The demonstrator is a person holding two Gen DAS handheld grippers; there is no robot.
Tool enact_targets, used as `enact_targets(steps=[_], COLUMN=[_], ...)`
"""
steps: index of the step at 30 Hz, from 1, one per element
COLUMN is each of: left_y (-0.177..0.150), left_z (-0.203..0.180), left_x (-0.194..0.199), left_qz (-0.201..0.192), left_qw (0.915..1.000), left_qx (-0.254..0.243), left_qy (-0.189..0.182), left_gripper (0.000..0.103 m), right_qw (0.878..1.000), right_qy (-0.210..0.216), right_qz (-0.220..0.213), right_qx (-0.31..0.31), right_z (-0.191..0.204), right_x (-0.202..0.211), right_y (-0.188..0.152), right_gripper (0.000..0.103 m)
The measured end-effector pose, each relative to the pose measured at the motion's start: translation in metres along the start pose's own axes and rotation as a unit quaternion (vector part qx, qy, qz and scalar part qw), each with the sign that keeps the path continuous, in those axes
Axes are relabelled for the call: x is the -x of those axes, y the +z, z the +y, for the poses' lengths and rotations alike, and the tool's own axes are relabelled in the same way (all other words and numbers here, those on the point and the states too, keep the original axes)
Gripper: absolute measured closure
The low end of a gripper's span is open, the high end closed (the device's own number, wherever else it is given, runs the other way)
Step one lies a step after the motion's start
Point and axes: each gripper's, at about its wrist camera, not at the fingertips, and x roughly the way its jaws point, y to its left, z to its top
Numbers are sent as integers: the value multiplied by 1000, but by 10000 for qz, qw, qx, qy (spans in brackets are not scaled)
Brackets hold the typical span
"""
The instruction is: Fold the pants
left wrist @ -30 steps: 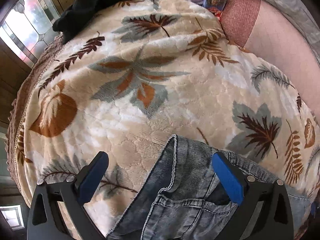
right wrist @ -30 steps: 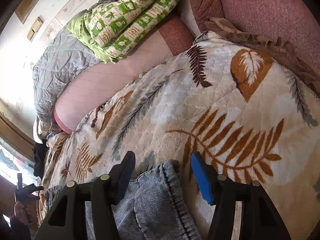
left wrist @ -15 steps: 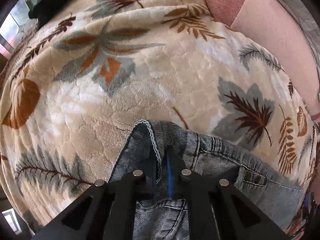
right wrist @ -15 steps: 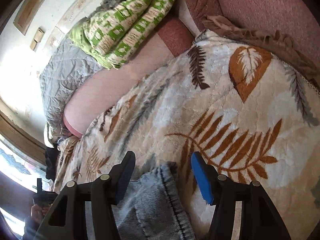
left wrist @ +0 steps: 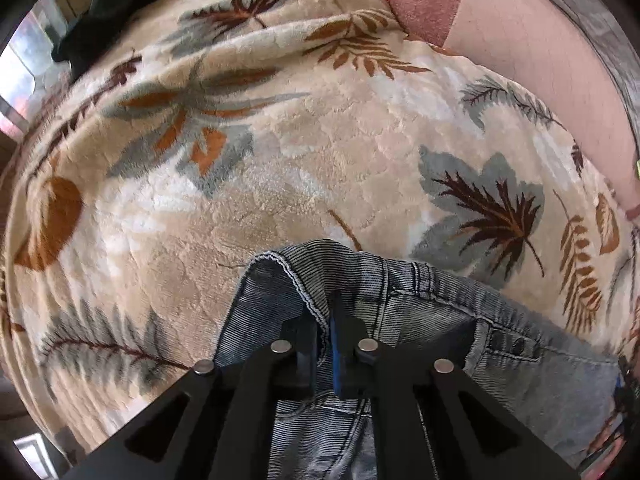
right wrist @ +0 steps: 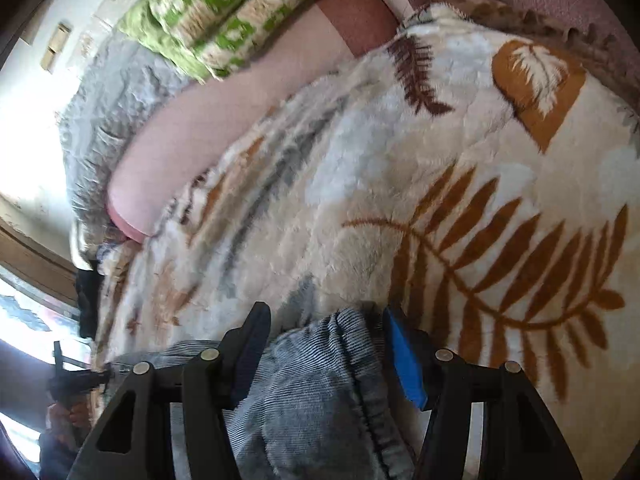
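Grey-blue denim pants (left wrist: 404,300) lie on a cream blanket with a leaf print (left wrist: 280,184). In the left wrist view my left gripper (left wrist: 324,320) is shut on the waistband edge of the pants, and the fabric bunches up around the fingers. In the right wrist view the hem end of a pants leg (right wrist: 320,376) sits between the fingers of my right gripper (right wrist: 326,336). That gripper is open, with a finger on each side of the hem. My left gripper also shows far left in the right wrist view (right wrist: 76,376).
The leaf blanket (right wrist: 400,200) covers a bed with a pink sheet (left wrist: 532,60). A green patterned quilt (right wrist: 228,8) and a grey quilt (right wrist: 104,112) lie at the head end. Dark clothing (left wrist: 104,12) sits by the window.
My left gripper closed on the pants waistband and has lifted it slightly. My right gripper stayed open around the leg hem and shifted a little; the view is blurred.
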Motion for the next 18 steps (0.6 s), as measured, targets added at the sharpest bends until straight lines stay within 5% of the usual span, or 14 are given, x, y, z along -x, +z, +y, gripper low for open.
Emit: enact_targets(steps=[1, 2, 7, 13, 18], left_y=[-1, -3, -5, -14, -16], left_z=[0, 2, 8, 14, 20], left_x=[5, 11, 49, 93, 98], left_qz=[-100, -203, -614, -1159, -1241], left_qw=[9999, 9998, 9974, 9885, 9867], left_qx=[20, 58, 148, 241, 352], left_qy=[30, 24, -334, -946, -992], left_gripper=[100, 100, 100, 100, 100], right_qw=[9999, 9996, 9971, 9854, 9878], right_qy=[-96, -200, -163, 373, 396], right_qz=[-44, -85, -657, -1663, -1506], right_qx=[43, 161, 342, 19, 88], right_z=[1, 5, 15, 10, 6], right_x=[-1, -1, 38, 111, 108], right_y=[-1, -2, 2, 7, 2], right_gripper=[71, 81, 85, 93, 93])
